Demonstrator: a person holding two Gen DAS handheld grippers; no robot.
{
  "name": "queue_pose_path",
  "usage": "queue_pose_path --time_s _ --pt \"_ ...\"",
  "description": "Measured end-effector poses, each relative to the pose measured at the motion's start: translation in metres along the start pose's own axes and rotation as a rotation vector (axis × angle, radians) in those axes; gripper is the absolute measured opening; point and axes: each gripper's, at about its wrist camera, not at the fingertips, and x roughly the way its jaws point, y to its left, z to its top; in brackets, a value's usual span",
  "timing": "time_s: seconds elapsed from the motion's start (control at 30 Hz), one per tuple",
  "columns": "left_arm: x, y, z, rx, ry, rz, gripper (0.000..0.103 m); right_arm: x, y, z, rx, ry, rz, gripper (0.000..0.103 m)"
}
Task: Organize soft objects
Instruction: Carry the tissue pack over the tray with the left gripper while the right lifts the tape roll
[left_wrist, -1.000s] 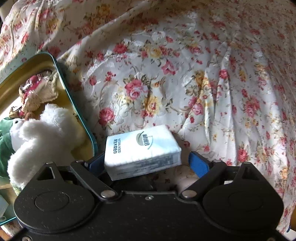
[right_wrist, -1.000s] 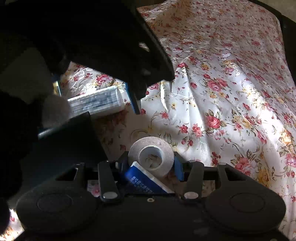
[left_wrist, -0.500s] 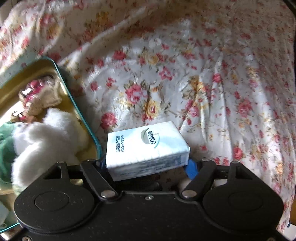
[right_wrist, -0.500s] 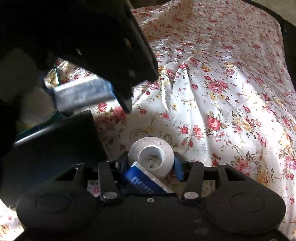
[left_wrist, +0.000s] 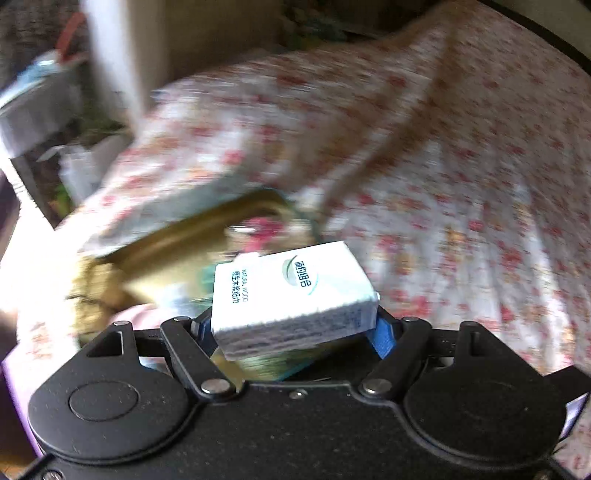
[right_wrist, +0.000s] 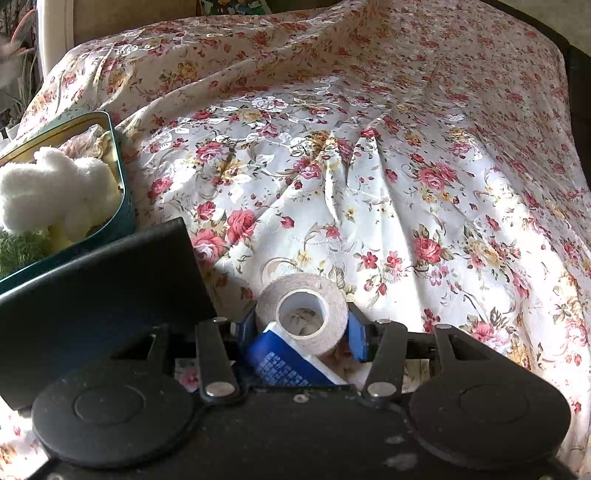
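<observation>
My left gripper (left_wrist: 293, 334) is shut on a white tissue pack (left_wrist: 291, 291), its blue pads pressing both short ends. The pack hangs in the air above the near end of a teal tin with a gold inside (left_wrist: 177, 240), which is badly blurred. In the right wrist view the same tin (right_wrist: 119, 173) sits at the left and holds a white plush toy (right_wrist: 55, 192) and something green (right_wrist: 18, 251). My right gripper (right_wrist: 303, 332) rests low over the floral cloth, shut on a roll of tape (right_wrist: 301, 306). A blue and white packet (right_wrist: 284, 362) leans under the roll.
A floral cloth (right_wrist: 369, 166) with folds covers the whole surface. A black flat slab (right_wrist: 92, 295) lies between the tin and my right gripper. Beyond the cloth's far left edge stand a white post (left_wrist: 110, 62) and blurred clutter.
The left gripper closed on the tissue pack, lifted it off the cloth and swung it left over the tin, leaving the right wrist view. The right gripper stayed put.
</observation>
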Motion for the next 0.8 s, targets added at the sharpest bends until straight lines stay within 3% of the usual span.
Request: queue_pose_path --time_s 0.3,0.4,0.47,0.63,0.8 --pt "-0.009 0.083 -0.023 -0.174 -0.051 0.146 0.072 0.002 0.01 0.008 -0.061 0.041 -0.043 0.049" --pt "-0.006 0.104 -0.026 -0.235 -0.031 0.119 0.072 0.003 0.017 0.014 -0.107 0.068 -0.067 0.049" --pt "-0.003 0.108 -0.026 -0.239 -0.027 0.139 0.072 0.003 0.019 0.021 -0.134 0.094 -0.071 0.048" --pt "-0.004 0.114 -0.031 -0.235 -0.025 0.133 0.072 0.003 0.001 0.039 -0.019 0.148 -0.041 0.048" --pt "-0.007 0.117 -0.033 -0.239 -0.024 0.12 0.072 -0.015 -0.025 0.062 0.098 0.117 -0.027 0.048"
